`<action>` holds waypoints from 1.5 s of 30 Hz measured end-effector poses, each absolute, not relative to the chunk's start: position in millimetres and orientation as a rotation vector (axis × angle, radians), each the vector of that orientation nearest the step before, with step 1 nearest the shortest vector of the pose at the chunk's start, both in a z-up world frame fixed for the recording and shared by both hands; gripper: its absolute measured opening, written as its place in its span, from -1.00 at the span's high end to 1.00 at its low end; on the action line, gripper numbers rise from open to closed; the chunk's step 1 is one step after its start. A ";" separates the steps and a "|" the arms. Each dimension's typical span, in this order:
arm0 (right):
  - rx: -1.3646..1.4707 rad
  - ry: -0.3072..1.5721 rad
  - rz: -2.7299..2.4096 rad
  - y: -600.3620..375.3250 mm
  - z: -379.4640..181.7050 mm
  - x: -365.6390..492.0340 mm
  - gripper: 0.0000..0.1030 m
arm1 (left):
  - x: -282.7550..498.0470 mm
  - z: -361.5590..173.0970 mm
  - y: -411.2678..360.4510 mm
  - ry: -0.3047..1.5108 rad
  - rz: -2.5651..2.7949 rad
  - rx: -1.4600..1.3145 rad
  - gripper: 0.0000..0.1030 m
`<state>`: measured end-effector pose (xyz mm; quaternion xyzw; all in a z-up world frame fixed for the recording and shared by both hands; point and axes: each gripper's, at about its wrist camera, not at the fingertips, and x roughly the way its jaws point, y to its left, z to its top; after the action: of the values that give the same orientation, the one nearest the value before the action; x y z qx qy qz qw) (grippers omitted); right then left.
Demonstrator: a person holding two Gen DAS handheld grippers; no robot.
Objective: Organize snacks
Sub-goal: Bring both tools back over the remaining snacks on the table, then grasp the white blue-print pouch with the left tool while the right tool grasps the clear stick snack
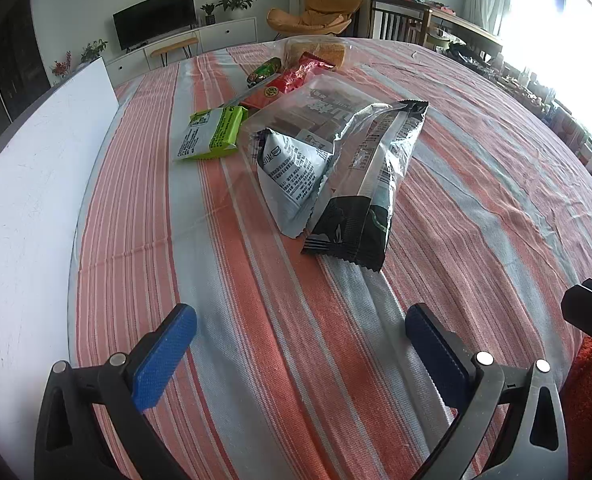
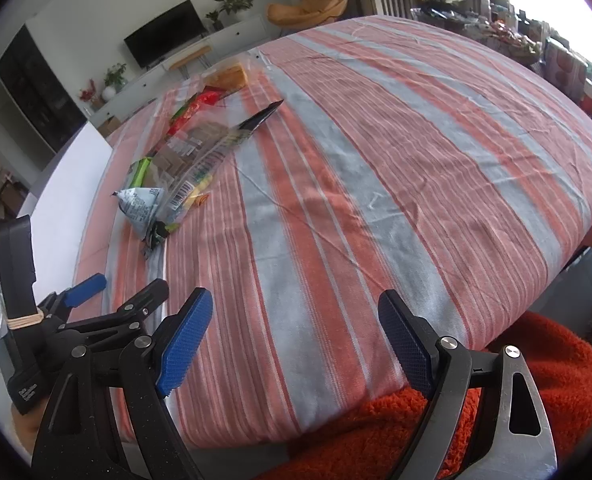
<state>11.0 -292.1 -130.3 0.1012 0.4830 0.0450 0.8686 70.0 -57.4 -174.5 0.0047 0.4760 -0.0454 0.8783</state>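
A heap of snack packets lies on the striped tablecloth [image 1: 256, 280]. Nearest my left gripper [image 1: 300, 344] is a black-and-clear long packet [image 1: 372, 184], leaning on a white triangular packet [image 1: 292, 172]. Behind them sit a clear bag of brown biscuits [image 1: 316, 108], a green packet [image 1: 212, 132], red packets [image 1: 292, 76] and a bag of bread [image 1: 316, 50]. My left gripper is open, empty, short of the heap. My right gripper [image 2: 296, 340] hangs open over the table's near edge, well right of the same heap [image 2: 176, 160]; the left gripper [image 2: 108, 292] shows at its left.
A white board [image 1: 28, 208] lies along the left edge of the table. An orange fluffy fabric [image 2: 536, 380] sits below the near edge. Chairs, a cluttered side table and a TV cabinet stand beyond the far edge. Bare cloth [image 2: 416, 140] spreads to the right of the heap.
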 end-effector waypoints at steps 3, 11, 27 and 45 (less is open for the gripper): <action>0.214 1.007 0.095 -292.1 -129.6 10.8 -0.69 | 70.0 -174.5 -57.4 0.992 -0.095 0.010 -1.00; 0.220 1.001 0.091 -292.8 -129.8 10.3 -0.69 | 69.8 -174.7 -57.4 0.992 -0.094 0.010 -1.00; 0.224 0.997 0.093 -292.4 -128.5 10.9 -0.69 | 70.1 -174.8 -57.5 0.991 -0.093 0.010 -1.00; 0.233 0.992 0.089 -292.4 -129.4 11.2 -0.69 | 69.9 -175.1 -57.7 0.990 -0.092 0.010 -1.00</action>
<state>11.2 -292.4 -129.4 0.1113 0.4747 0.0424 0.8720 69.9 -57.7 -175.1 0.0048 0.4750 -0.0441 0.8789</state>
